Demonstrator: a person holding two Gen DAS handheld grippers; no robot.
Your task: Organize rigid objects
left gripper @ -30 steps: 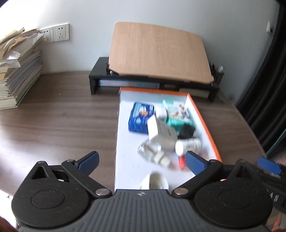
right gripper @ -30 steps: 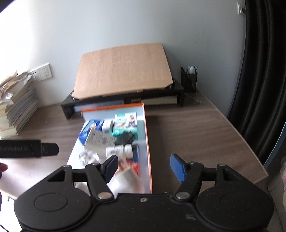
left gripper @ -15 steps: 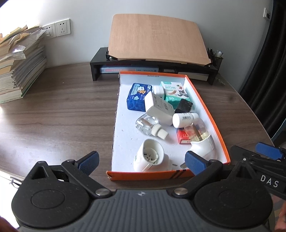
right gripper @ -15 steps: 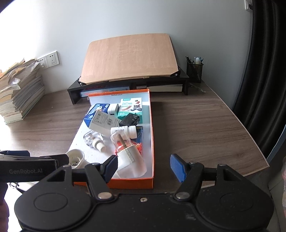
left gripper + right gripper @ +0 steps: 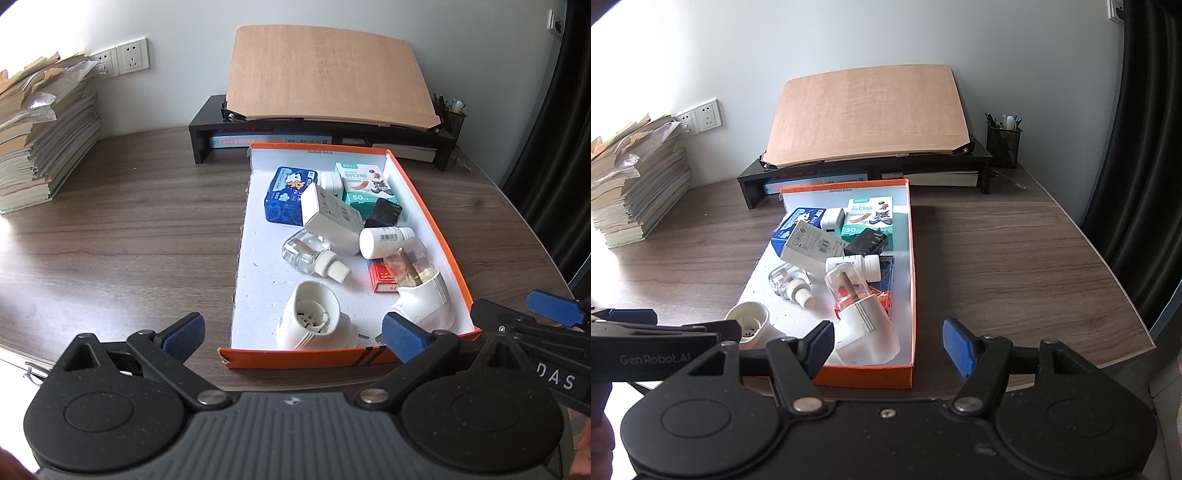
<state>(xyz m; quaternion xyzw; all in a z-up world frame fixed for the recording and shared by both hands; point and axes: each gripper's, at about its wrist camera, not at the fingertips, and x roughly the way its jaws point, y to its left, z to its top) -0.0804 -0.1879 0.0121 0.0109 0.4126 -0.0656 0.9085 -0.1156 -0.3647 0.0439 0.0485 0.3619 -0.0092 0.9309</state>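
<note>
An orange-rimmed box [image 5: 436,225] [image 5: 911,280] on the wooden desk holds several items: a blue pack [image 5: 284,194], a white carton [image 5: 330,214], a green plaster box [image 5: 364,181], a black adapter [image 5: 384,214], a white pill bottle [image 5: 384,240], a clear refill bottle [image 5: 306,249], a red pack [image 5: 384,277] and two white plug-in diffusers [image 5: 308,319] [image 5: 864,321]. My left gripper [image 5: 291,336] is open and empty above the box's near edge. My right gripper [image 5: 888,345] is open and empty by the box's near right corner.
A black monitor riser [image 5: 321,136] with a tilted wooden board [image 5: 328,74] stands behind the box. A paper stack [image 5: 40,136] sits at the far left. A pen cup [image 5: 1003,138] stands at the far right. The desk edge runs close below both grippers.
Both grippers have pulled back and up from the box, so the whole box and its near edge now show. Both stay open.
</note>
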